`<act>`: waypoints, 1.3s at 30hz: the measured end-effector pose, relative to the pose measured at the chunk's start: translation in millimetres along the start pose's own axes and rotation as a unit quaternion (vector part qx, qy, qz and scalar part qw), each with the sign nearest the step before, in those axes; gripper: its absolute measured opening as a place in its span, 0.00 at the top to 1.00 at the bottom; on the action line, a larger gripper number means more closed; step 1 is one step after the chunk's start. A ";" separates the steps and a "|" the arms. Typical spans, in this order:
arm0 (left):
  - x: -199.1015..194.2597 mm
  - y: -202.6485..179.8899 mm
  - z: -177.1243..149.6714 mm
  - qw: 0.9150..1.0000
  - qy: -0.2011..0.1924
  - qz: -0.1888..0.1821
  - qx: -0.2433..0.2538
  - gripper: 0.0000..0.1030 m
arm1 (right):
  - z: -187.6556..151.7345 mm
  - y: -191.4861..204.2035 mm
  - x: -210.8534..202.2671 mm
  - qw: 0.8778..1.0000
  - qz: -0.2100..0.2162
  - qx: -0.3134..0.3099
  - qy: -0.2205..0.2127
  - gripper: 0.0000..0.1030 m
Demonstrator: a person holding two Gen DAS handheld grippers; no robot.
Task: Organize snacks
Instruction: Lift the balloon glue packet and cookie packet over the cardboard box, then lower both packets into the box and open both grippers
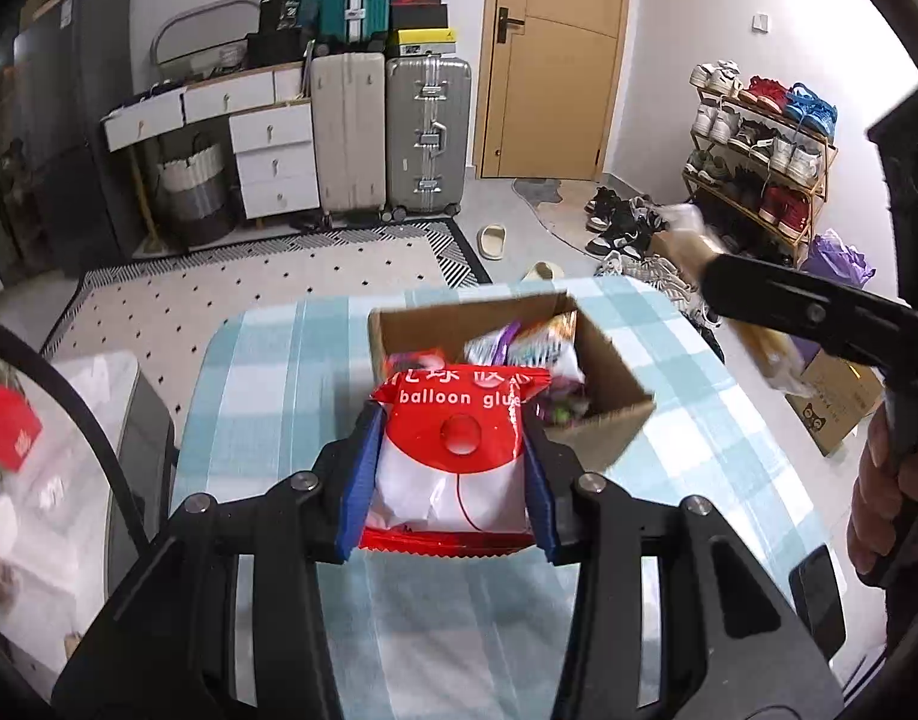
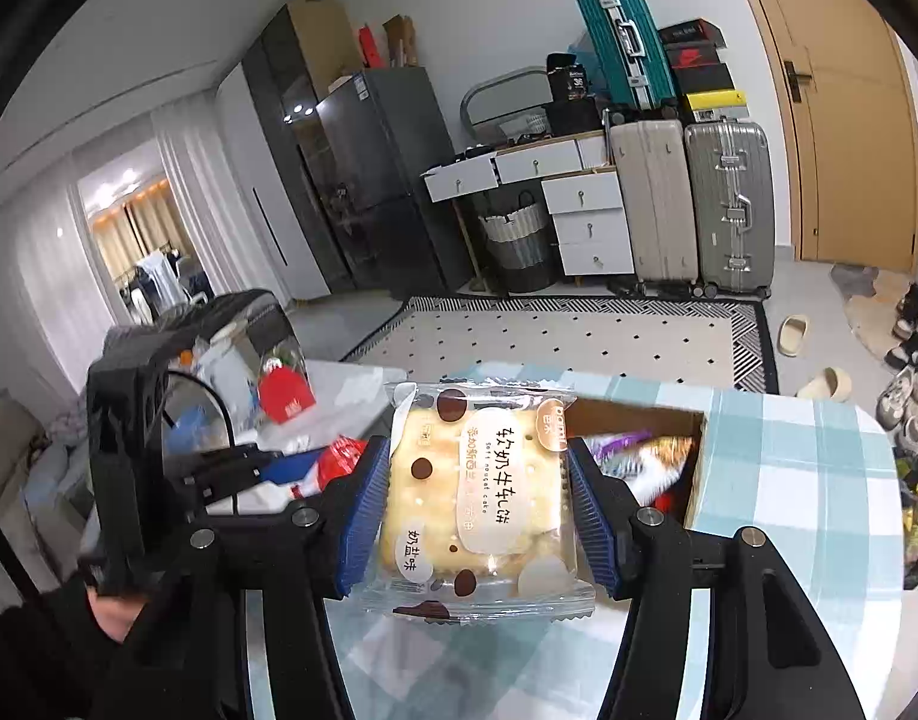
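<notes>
My left gripper [image 1: 453, 474] is shut on a red and white "balloon glue" packet [image 1: 456, 450] and holds it just in front of the open cardboard box [image 1: 603, 414], over its near rim. The box holds several snack packets [image 1: 522, 351]. My right gripper [image 2: 477, 492] is shut on a clear nougat cake packet [image 2: 477, 498] and holds it above the table, left of the box [image 2: 696, 474]. In the left wrist view the right gripper [image 1: 723, 282] shows to the right of the box, blurred, with its packet [image 1: 765, 348] hanging from it.
The box stands on a table with a blue and white checked cloth [image 1: 267, 396]. A side surface with loose items [image 1: 15, 438] is to the left. A phone [image 1: 819, 600] lies at the table's right edge. Suitcases [image 1: 426, 138] and a shoe rack [image 1: 759, 162] stand beyond.
</notes>
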State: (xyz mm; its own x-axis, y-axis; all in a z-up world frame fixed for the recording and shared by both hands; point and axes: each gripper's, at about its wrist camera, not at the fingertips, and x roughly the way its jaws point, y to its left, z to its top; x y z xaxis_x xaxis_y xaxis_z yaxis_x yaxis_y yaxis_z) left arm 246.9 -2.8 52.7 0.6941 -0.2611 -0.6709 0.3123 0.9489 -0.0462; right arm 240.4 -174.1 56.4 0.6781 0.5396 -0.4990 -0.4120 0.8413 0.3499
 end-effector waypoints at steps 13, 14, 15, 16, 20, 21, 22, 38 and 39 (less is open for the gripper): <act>75.8 -0.3 60.3 1.000 0.030 0.003 0.001 0.62 | 57.7 -45.4 52.4 0.999 -0.024 0.015 0.022 0.44; 83.3 -0.1 60.0 0.999 0.036 0.002 0.001 0.62 | 57.6 -49.0 58.7 0.999 -0.025 0.015 0.027 0.44; 91.0 0.0 60.0 0.999 0.042 0.000 0.000 0.62 | 56.0 -52.4 64.6 0.999 -0.028 0.014 0.032 0.44; 98.7 1.9 58.3 0.999 0.045 -0.002 0.000 0.62 | 53.9 -56.0 71.0 0.999 -0.032 0.013 0.036 0.44; 130.3 1.8 54.4 0.998 0.067 -0.007 -0.001 0.61 | 44.8 -69.5 92.7 0.998 -0.039 0.014 0.054 0.44; 137.3 1.7 53.1 0.997 0.073 -0.005 0.000 0.61 | 42.9 -72.8 98.0 0.997 -0.040 0.015 0.059 0.44; 145.9 2.7 51.2 0.997 0.077 -0.004 0.002 0.61 | 41.1 -76.0 103.4 0.997 -0.041 0.016 0.064 0.44; 207.7 10.7 39.6 0.991 0.130 -0.031 -0.011 0.59 | 20.3 -101.0 151.4 0.993 -0.051 0.014 0.104 0.43; 206.9 12.8 40.0 0.991 0.130 -0.035 -0.017 0.59 | 19.7 -101.0 152.0 0.993 -0.050 0.016 0.104 0.43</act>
State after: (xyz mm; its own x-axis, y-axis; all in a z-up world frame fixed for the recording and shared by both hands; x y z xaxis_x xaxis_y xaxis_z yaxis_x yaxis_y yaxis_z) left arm 420.4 -51.8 -57.2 0.4787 -0.2762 -0.8334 0.3287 0.9366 -0.1217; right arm 397.1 -177.6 -39.2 0.5733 0.4508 -0.6841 -0.3276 0.8915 0.3129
